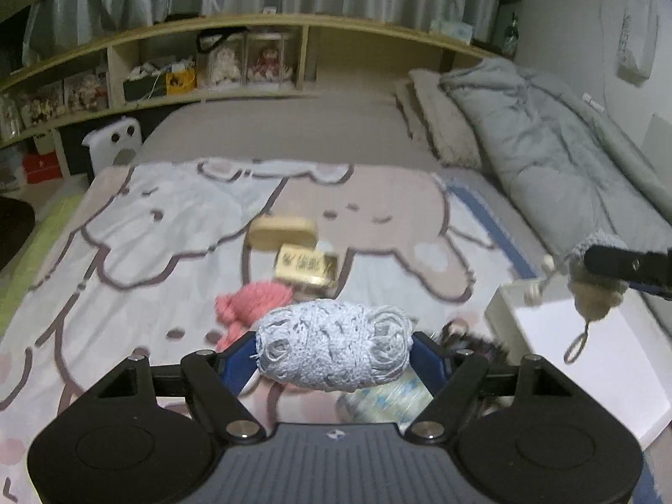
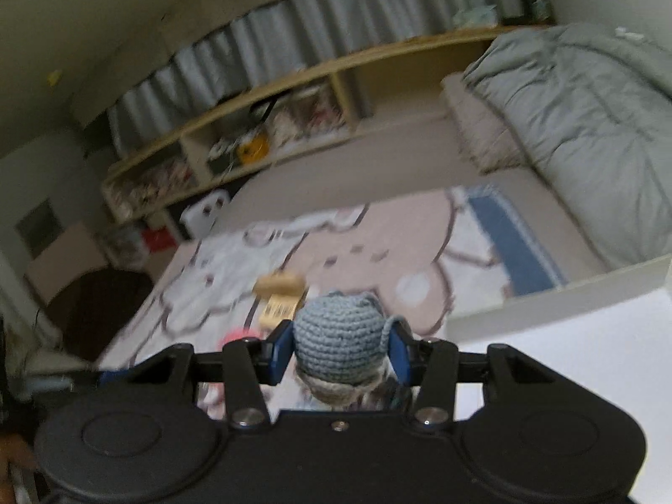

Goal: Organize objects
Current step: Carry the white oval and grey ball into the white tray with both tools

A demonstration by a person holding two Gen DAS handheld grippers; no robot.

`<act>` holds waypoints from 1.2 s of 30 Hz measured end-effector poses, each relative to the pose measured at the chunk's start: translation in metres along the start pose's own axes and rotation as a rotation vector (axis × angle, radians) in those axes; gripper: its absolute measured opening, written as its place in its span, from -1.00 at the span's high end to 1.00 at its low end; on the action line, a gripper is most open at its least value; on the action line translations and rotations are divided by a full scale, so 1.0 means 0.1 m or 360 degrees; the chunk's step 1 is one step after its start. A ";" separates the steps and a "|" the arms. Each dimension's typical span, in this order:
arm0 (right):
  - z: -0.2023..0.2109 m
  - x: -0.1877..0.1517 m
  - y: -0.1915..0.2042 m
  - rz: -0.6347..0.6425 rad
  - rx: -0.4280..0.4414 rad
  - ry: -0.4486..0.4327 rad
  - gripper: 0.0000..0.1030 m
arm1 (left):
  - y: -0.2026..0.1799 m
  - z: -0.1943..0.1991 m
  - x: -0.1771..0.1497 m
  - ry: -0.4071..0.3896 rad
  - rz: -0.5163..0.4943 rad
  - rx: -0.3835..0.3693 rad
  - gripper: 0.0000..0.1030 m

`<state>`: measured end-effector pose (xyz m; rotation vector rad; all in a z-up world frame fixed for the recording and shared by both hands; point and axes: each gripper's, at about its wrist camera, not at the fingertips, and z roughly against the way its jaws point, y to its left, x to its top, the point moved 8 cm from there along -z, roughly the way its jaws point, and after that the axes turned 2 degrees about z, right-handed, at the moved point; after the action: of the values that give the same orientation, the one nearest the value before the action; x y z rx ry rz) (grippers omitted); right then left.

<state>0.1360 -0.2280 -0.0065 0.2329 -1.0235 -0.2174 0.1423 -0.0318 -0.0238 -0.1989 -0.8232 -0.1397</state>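
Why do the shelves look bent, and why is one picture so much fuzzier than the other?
Left wrist view: the fisheye lens bows the shelf; the blue yarn ball in the left gripper is sharp, the gold box smeared. Right wrist view: tilted and motion-blurred throughout; only the crocheted doll in the right gripper stays fairly crisp.

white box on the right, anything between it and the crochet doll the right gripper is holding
Nothing visible. The crochet doll, shut in the right gripper, hangs right at the white box with open air between them. The box's inside looks bare where it shows.
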 end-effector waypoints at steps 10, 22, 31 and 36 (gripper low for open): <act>-0.10 0.29 -0.62 -0.0145 -0.0187 -0.0053 0.06 | -0.80 -0.17 0.34 -0.0094 -0.0086 -0.0137 -0.50; -0.18 0.08 -1.53 -0.0305 -0.0407 0.0039 0.06 | -1.71 -0.78 0.16 0.0020 -0.0243 -0.0297 -0.51; -0.31 -0.07 -1.91 -0.0329 -0.0508 0.0143 0.06 | -2.15 -1.18 -0.01 0.0195 -0.0091 -0.0339 -0.50; -0.35 -0.12 -2.05 -0.0316 -0.0544 0.0191 0.06 | -2.29 -1.33 -0.09 0.0216 -0.0103 -0.0318 -0.50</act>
<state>0.1460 -0.4168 -0.0934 0.0352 -0.8289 -0.5464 0.1852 -0.2844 -0.0904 -0.3471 -0.6801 -0.2937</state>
